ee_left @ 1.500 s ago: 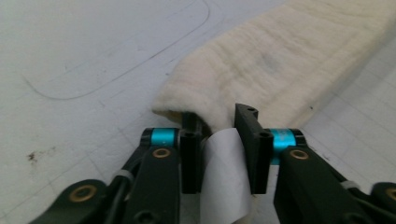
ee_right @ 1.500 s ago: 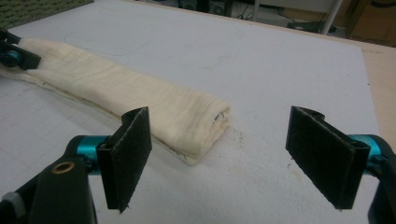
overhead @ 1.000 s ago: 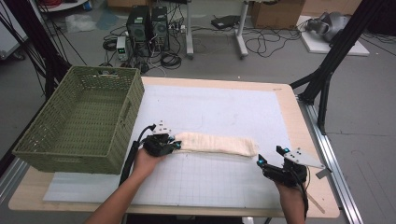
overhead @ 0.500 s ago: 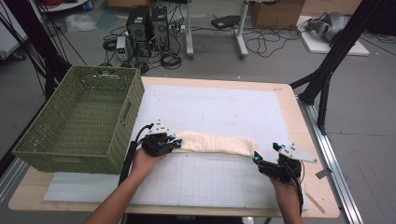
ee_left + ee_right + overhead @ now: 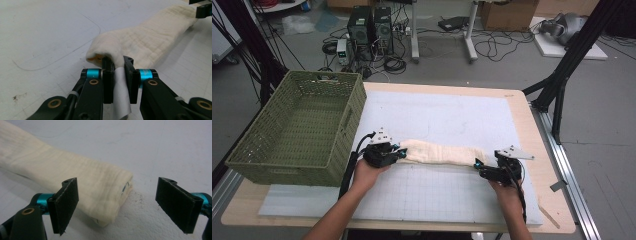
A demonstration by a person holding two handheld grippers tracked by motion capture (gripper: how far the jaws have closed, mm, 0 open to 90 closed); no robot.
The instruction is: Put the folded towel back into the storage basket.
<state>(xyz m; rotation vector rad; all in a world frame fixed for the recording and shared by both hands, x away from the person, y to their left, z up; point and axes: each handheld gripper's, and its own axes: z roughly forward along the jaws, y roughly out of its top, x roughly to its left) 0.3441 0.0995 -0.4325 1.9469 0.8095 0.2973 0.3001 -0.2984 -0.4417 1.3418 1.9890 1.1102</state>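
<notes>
Right hand-held gripper [image 5: 477,165], jaws just spreading wide, is closing on the folded cloth's [image 5: 443,151] 3 o'clock end while left hand-held gripper [image 5: 400,152] is pinching its 9 o'clock end, readying a two-handed lift.

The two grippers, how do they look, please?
Both are black. The left gripper has flat black fingers, cyan collars and brass-coloured pivots; a black cable trails from it. The right gripper has rectangular black pads on its fingers. Each carries a grey three-cornered plate. Forearms are sleeveless.
</notes>
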